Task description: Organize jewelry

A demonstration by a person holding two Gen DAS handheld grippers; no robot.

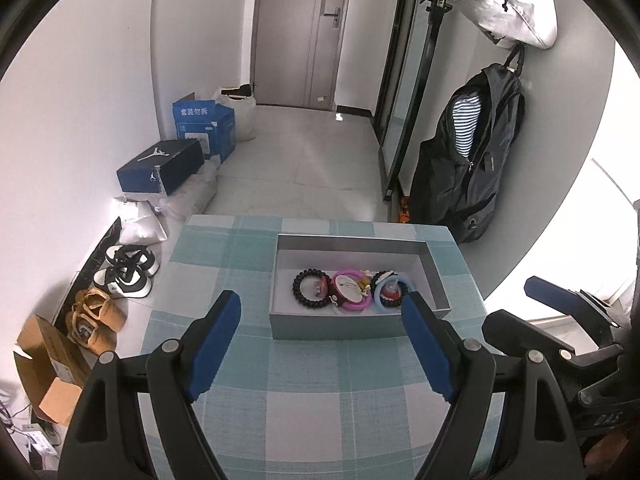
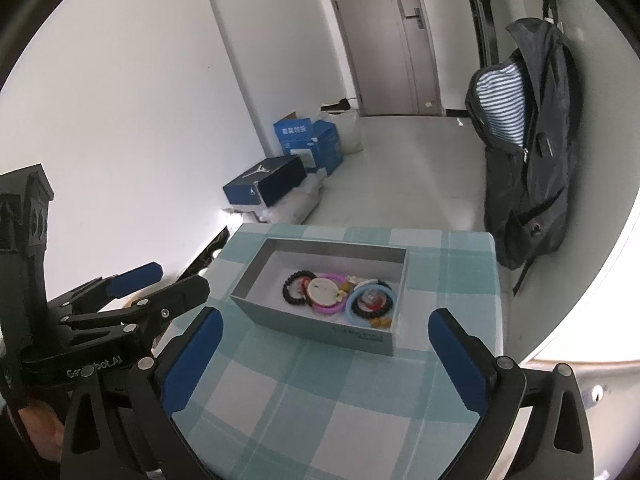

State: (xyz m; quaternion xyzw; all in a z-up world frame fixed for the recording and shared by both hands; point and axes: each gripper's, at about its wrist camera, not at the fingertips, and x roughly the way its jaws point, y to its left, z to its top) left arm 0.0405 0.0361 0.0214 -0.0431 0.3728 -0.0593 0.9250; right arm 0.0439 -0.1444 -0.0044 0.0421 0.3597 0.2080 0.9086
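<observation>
A grey open box (image 1: 340, 326) (image 2: 320, 332) sits on the checked tablecloth (image 1: 304, 392) (image 2: 320, 392). Inside lie a black bead bracelet (image 1: 298, 290) (image 2: 289, 288), a pink ring bracelet (image 1: 354, 305) (image 2: 326, 310), a light blue ring bracelet (image 1: 380, 300) (image 2: 352, 312) and small charms. My left gripper (image 1: 322, 312) is open and empty, just in front of the box. My right gripper (image 2: 324, 330) is open and empty, also in front of the box. Each gripper shows at the edge of the other's view, the right one (image 1: 532, 304) and the left one (image 2: 168, 276).
The small table ends just beyond the box. On the floor to the left are shoes (image 1: 126, 272), cardboard boxes (image 1: 48, 364) and blue boxes (image 1: 160, 166) (image 2: 264, 186). A dark backpack (image 1: 468, 168) (image 2: 528, 152) hangs at the right wall. A door (image 1: 300, 32) is at the back.
</observation>
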